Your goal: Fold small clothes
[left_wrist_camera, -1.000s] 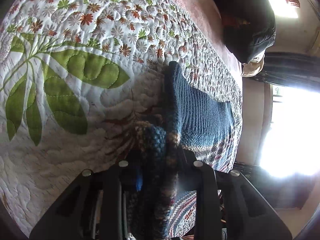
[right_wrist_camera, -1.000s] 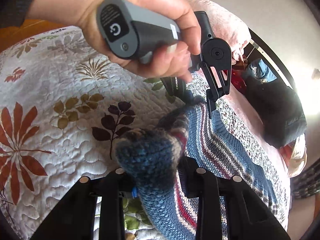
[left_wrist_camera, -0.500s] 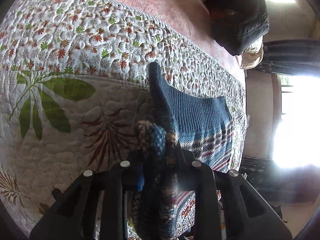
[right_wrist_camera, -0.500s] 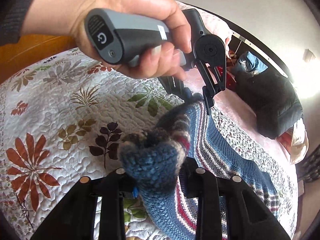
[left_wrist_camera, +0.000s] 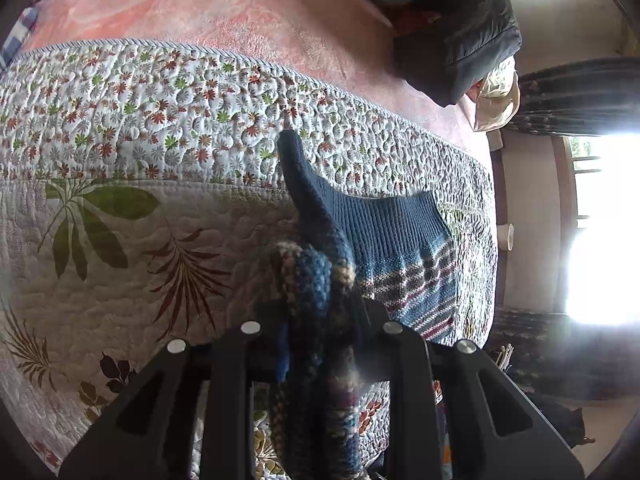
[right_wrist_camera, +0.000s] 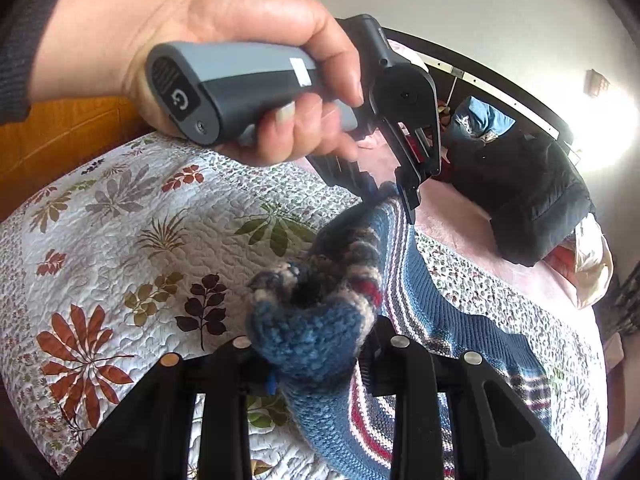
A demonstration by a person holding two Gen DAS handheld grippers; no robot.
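A blue knitted garment [left_wrist_camera: 392,236] with red, white and grey stripes lies partly on a floral quilt [left_wrist_camera: 120,208], one edge lifted off it. My left gripper [left_wrist_camera: 320,312] is shut on a bunched corner of the knit, which rises in a ridge toward the far end. My right gripper [right_wrist_camera: 316,344] is shut on another bunched corner [right_wrist_camera: 312,320] of the garment [right_wrist_camera: 460,320]. In the right wrist view a hand [right_wrist_camera: 224,32] holds the left gripper [right_wrist_camera: 394,196] at the far end of the lifted edge, a short way above the quilt [right_wrist_camera: 100,248].
A pink blanket [left_wrist_camera: 208,4] covers the bed beyond the quilt. A dark padded jacket [right_wrist_camera: 532,196] and bundled cloth lie at the bed's far side. A bright window [left_wrist_camera: 600,232] glares on the right. An orange wooden surface [right_wrist_camera: 60,136] stands behind the bed.
Both grippers have risen and pulled back with the knit held. More pink blanket and quilt border show in the left wrist view. The hand and left gripper stand higher in the right wrist view.
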